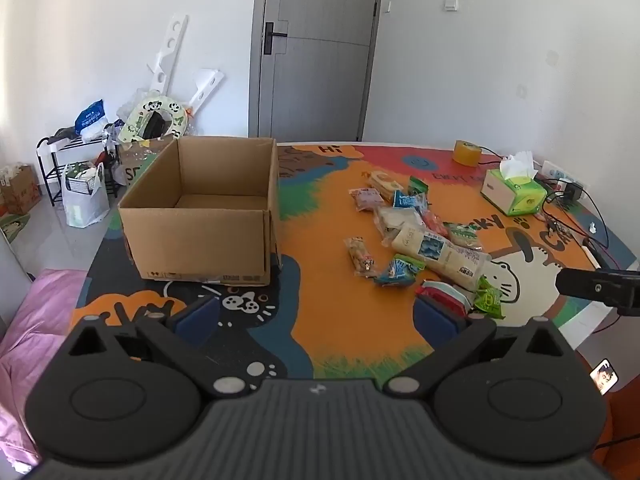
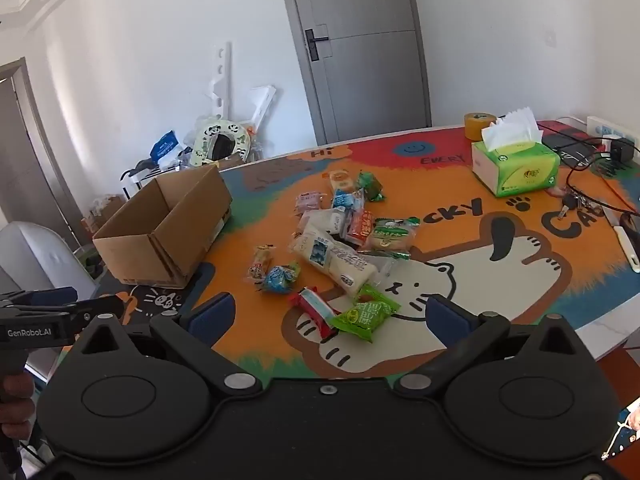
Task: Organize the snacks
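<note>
The empty cardboard box sits at the worktop's left; right of it lie the snack packets — light, crinkly, slippery film, best pinched across a flat middle. Left gripper and right gripper both hang spread wide — holding nothing.

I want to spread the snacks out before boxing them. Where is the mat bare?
Bare: the orange strip between the cardboard box and the snack pile, and the cat drawing right of the pile. Crowded: around the tissue box and cables.
</note>
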`<act>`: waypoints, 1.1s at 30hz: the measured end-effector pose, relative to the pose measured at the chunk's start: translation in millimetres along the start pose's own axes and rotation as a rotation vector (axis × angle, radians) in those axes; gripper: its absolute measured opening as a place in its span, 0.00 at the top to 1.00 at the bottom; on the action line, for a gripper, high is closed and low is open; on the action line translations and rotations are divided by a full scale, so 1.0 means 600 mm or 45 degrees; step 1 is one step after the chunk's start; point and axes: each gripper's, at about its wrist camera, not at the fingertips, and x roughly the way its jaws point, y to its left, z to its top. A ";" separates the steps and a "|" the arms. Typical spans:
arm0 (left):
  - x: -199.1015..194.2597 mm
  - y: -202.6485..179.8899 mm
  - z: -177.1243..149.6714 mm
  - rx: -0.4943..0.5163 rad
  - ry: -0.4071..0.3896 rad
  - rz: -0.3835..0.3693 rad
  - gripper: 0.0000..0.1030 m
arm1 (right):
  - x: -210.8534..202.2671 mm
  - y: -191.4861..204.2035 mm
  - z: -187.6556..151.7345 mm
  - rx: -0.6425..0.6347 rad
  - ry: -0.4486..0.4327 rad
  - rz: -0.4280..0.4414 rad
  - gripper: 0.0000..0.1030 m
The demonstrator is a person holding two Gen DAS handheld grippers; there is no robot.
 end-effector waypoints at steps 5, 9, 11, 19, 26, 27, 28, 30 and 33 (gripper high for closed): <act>-0.005 0.003 0.002 -0.005 -0.022 0.009 0.00 | -0.005 0.010 -0.003 -0.030 -0.038 0.019 0.00; -0.009 0.001 0.002 0.001 -0.030 0.002 0.00 | -0.005 0.019 -0.004 -0.053 -0.045 0.031 0.00; -0.014 0.002 -0.001 -0.003 -0.043 0.001 0.00 | -0.004 0.021 -0.004 -0.053 -0.031 0.029 0.00; -0.013 0.005 -0.001 -0.016 -0.030 0.006 0.00 | -0.006 0.011 -0.003 -0.034 -0.033 0.017 0.00; -0.014 0.007 0.003 -0.024 -0.034 0.001 0.00 | -0.009 0.009 0.001 -0.027 -0.035 0.024 0.00; -0.015 0.007 0.003 -0.023 -0.034 0.001 0.00 | -0.010 0.009 0.001 -0.028 -0.037 0.022 0.00; -0.015 0.007 0.003 -0.020 -0.037 -0.002 0.00 | -0.011 0.010 0.001 -0.031 -0.040 0.021 0.00; -0.015 0.007 0.004 -0.011 -0.039 -0.002 0.00 | -0.012 0.011 0.001 -0.036 -0.042 0.020 0.00; -0.016 0.009 0.003 -0.019 -0.042 0.000 0.00 | -0.012 0.012 0.001 -0.037 -0.042 0.022 0.00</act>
